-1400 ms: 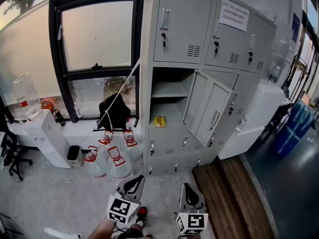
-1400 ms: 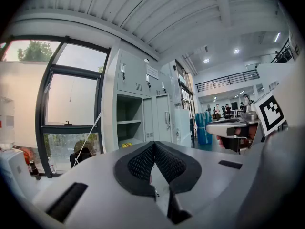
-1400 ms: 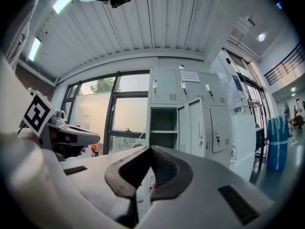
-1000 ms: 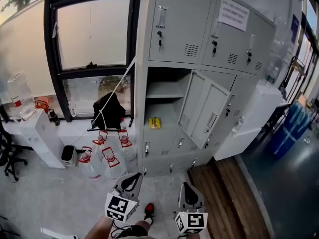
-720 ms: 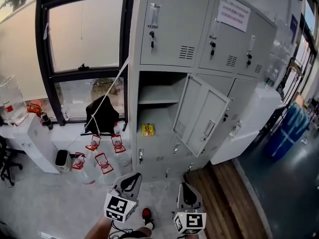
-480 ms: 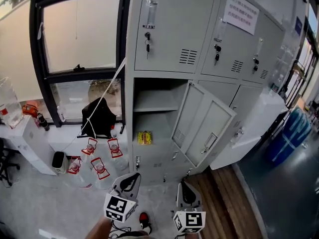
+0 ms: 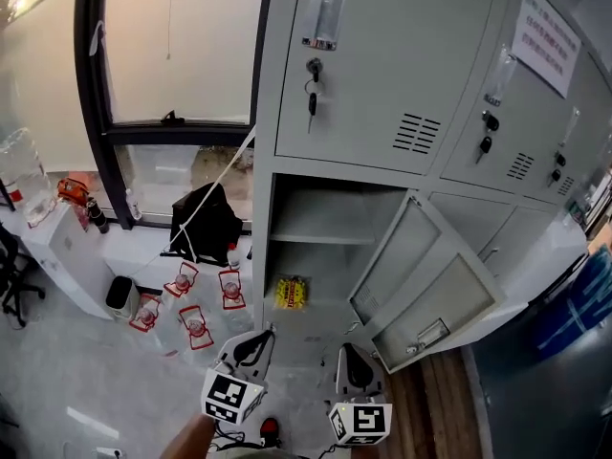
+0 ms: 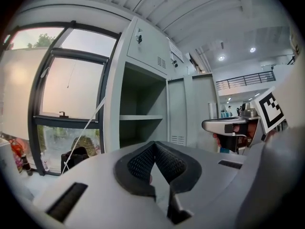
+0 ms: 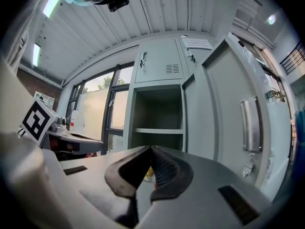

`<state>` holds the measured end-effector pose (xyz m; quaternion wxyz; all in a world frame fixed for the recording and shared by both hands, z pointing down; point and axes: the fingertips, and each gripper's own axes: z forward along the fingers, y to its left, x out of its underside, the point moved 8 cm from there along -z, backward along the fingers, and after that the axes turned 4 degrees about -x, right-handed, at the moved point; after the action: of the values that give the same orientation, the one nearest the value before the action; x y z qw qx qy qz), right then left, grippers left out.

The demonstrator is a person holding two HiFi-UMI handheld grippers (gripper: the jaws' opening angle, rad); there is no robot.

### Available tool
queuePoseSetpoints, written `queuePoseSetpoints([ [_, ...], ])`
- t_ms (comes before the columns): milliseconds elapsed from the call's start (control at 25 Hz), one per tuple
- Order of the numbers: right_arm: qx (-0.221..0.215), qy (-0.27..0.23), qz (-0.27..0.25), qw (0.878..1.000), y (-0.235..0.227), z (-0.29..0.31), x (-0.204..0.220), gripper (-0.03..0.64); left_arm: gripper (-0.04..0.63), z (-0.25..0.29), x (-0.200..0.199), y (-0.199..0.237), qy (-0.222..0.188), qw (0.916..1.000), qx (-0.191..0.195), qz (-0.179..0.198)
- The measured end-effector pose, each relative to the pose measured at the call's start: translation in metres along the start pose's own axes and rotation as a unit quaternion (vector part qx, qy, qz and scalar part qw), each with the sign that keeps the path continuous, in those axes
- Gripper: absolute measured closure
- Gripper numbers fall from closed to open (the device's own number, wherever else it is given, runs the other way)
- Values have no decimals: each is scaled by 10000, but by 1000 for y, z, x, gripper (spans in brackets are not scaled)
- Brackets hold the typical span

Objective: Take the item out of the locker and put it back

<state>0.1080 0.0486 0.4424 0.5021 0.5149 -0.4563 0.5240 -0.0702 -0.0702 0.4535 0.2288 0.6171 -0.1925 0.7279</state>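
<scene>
**Inventory, locker bay**

1. left gripper [image 7: 256,338]: low in head view, marker cube [image 7: 229,397] at its rear. Jaws pressed together at tips, nothing btwn pads [image 8: 140,163]. Aimed approx. level at the open compartment.
2. right gripper [image 7: 349,352]: just beside no. 1, not touching it. Jaws likewise closed tip to tip, empty. Aimed at same opening.
3. yellow packet [image 7: 292,293]: task item. Ahead of both grippers, roughly btwn their lines of aim, well apart from either. Flat on floor of open compartment, below no. 5. In right gripper view, seen only as a yellow patch behind the gap under the joined tips.
4. locker [image 7: 382,84]: grey metal, several doors, straight ahead of both tools.
5. shelf [image 7: 320,237]: inside open compartment, above the packet.
6. door [image 7: 426,290]: swung open, ahead-right of right gripper, handle plate on its outer face.
7. keys [image 7: 313,98]: hanging from lock of shut upper door, above the opening.
8. water jugs [image 7: 196,318]: clear, red labels, grouped on floor ahead-left of left gripper.
9. black bag [image 7: 206,223]: beyond the jugs, at foot of no. 10.
10. window [image 7: 177,51]: dark frame, left of locker, far left-ahead of left gripper.
11. notice sheet [image 7: 547,38]: on upper door, far right-ahead; print too small to read.
</scene>
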Motion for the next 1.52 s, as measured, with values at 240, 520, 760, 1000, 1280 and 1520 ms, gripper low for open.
queuePoseSetpoints([
  [240, -313, 105, 137, 9994, -13, 45, 12, 598, 575, 26, 5, 19, 177, 9995, -276, -48],
  [520, -741, 252, 186, 9968, -11, 86, 23, 597, 575, 36, 12, 35, 255, 9976, -630, -148],
  [760, -1126, 416, 266, 9924, -16, 112, 37, 598, 575, 45, 20, 39, 358, 9943, -961, -284],
  [1000, -1615, 620, 312, 9844, -24, 135, 56, 597, 575, 52, 31, 37, 538, 9880, -1395, -389],
  [1280, -2029, 893, 223, 9749, -25, 150, 86, 597, 575, 55, 57, 34, 780, 9788, -1811, -563],
  [1520, -2385, 1106, 152, 9647, -22, 154, 108, 587, 575, 56, 69, 27, 854, 9726, -2044, -709],
])
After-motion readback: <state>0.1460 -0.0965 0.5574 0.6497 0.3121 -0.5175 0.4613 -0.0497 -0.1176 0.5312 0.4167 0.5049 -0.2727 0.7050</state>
